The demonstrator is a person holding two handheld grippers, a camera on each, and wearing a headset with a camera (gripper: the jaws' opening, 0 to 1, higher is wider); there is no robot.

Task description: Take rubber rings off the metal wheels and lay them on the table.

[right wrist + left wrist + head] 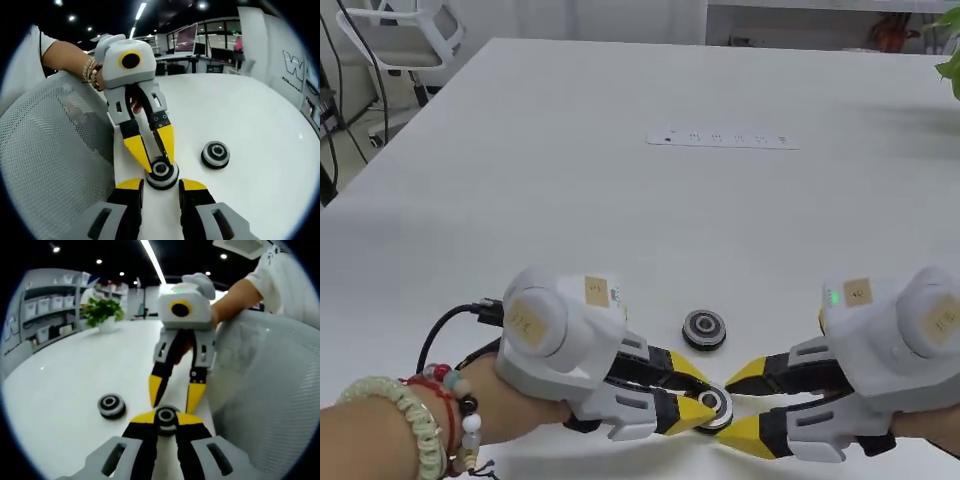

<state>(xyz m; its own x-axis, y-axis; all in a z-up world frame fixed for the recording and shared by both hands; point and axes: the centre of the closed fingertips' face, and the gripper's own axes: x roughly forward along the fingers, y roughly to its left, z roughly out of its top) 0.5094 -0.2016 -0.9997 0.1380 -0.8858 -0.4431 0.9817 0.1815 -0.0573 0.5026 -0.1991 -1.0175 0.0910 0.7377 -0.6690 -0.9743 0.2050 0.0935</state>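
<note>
White table [570,180] spans the head view, w/ a power strip [722,139] well beyond both grippers. Left gripper [700,398] clamps a metal wheel [715,403], dark ring on. Right gripper [741,405], jaws apart, has its tips just beside the same wheel from the opp. side. Second wheel [705,328] lies just beyond the tips, apart. Right gripper view adds a large "W" [295,64] on a wall, smaller lettering illegible; left gripper view, a potted plant [101,312]. Tan labels [596,291] on the grippers: unreadable.
</note>
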